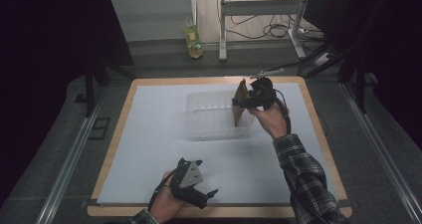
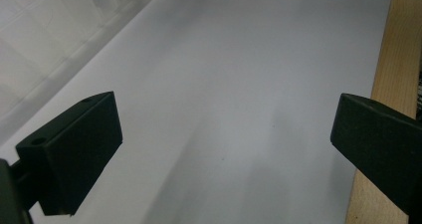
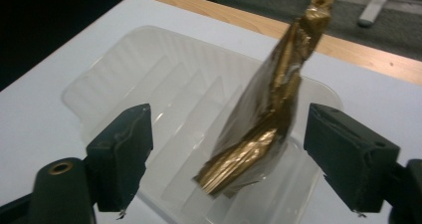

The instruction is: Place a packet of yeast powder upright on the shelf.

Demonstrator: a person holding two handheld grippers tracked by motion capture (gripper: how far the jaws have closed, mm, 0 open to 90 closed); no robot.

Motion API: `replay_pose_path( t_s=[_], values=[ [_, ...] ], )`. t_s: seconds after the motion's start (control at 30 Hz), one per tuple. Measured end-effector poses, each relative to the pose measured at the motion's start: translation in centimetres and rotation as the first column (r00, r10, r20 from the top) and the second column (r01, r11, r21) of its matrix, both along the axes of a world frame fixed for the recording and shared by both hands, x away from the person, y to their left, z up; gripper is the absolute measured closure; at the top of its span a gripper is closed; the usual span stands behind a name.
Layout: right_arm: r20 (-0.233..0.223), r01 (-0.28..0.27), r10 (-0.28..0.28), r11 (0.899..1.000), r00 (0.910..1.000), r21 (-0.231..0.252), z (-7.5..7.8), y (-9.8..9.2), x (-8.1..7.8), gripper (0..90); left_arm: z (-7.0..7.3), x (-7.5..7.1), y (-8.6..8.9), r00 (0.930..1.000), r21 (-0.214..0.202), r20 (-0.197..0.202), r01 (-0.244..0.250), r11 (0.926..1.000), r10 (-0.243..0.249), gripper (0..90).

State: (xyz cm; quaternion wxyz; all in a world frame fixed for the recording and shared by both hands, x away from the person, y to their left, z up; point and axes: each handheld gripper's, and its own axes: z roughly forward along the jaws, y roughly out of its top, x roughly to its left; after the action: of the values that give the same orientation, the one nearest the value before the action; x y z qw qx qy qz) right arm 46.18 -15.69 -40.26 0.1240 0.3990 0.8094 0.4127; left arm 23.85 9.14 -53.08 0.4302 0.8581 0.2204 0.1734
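My right gripper stands open; one crinkled gold foil wrapper hangs between its jaws, untouched, over one ribbed clear plastic tray. My left gripper gapes over smooth white sheet.

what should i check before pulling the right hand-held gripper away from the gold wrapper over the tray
1. Right hand-held gripper jaws off the gold wrapper: ok, both pads stand clear of it, with the wrapper between them.
2. Wrapper over the clear plastic tray: ok, its lower end sits in the tray by the right wall.
3. Wrapper settled: cannot tell, it stands steeply and may be leaning on the wall or falling.
4. Tray on the white sheet: ok, it sits flat, well inside the edges.
5. Left hand-held gripper out of the way: ok, open, with nothing between its jaws, near the front edge of the table.
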Motion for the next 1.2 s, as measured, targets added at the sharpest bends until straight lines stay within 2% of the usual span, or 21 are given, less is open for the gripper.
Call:
replay_pose_path(
  t_s=[0.07, 0.13, 0.23, 0.33, 0.4, 0.47, 0.63, 0.87, 1.07, 1.2],
  values=[
    [0.025, -0.016, 0.017, 1.000, 0.9995, -0.011, 0.2, 0.0, -0.5, 15.7, 0.0, 0.0, 0.0, 1.0000, 0.000, 0.000, 0.000, 1.0000, 0.000, 0.0],
    [0.033, -0.014, 0.014, 1.000, 0.9993, -0.018, 0.2, 0.1, -0.7, 15.0, 0.0, 0.0, 0.0, 1.0000, 0.002, 0.000, 0.001, 1.0000, -0.001, 0.0],
    [0.026, -0.039, 0.039, 0.999, 0.9989, -0.009, 0.2, 0.1, -1.2, 12.2, 0.0, 0.0, -0.1, 1.0000, 0.006, 0.000, 0.005, 1.0000, -0.005, 0.0],
    [0.043, -0.053, 0.054, 0.998, 0.9976, -0.019, 0.2, 0.2, -1.7, 9.0, 0.0, 0.0, -0.1, 1.0000, 0.007, 0.000, 0.006, 1.0000, -0.006, 0.0],
    [0.079, -0.066, 0.070, 0.997, 0.9944, -0.047, 0.2, 0.4, -2.4, 4.5, 0.0, 0.0, -0.1, 1.0000, 0.010, 0.000, 0.006, 0.9999, -0.006, 0.0],
    [0.099, -0.080, 0.084, 0.996, 0.9915, -0.051, 0.2, 0.5, -2.7, 3.1, 0.0, 0.0, -0.1, 1.0000, 0.009, 0.000, 0.005, 0.9999, -0.005, 0.0],
    [0.131, -0.105, 0.116, 0.991, 0.9845, -0.085, 0.4, 0.8, -3.7, 1.1, 0.0, 0.0, 0.0, 1.0000, 0.010, 0.002, 0.005, 0.9999, -0.005, 0.0],
    [0.137, -0.122, 0.133, 0.989, 0.9817, -0.084, 0.5, 0.7, -4.6, 0.6, 0.0, 0.0, 0.0, 1.0000, 0.013, 0.004, 0.004, 0.9999, -0.004, 0.0],
    [0.150, -0.139, 0.155, 0.984, 0.9765, -0.113, 0.3, 0.4, -5.7, 0.1, -0.1, 0.0, -0.1, 1.0000, 0.017, 0.007, 0.003, 0.9999, -0.003, 0.0],
    [0.157, -0.150, 0.165, 0.984, 0.9737, -0.100, 0.4, 0.1, -6.3, 0.1, 0.0, 0.0, 0.0, 1.0000, 0.011, 0.006, -0.001, 0.9999, 0.000, 0.0]
  ],
)
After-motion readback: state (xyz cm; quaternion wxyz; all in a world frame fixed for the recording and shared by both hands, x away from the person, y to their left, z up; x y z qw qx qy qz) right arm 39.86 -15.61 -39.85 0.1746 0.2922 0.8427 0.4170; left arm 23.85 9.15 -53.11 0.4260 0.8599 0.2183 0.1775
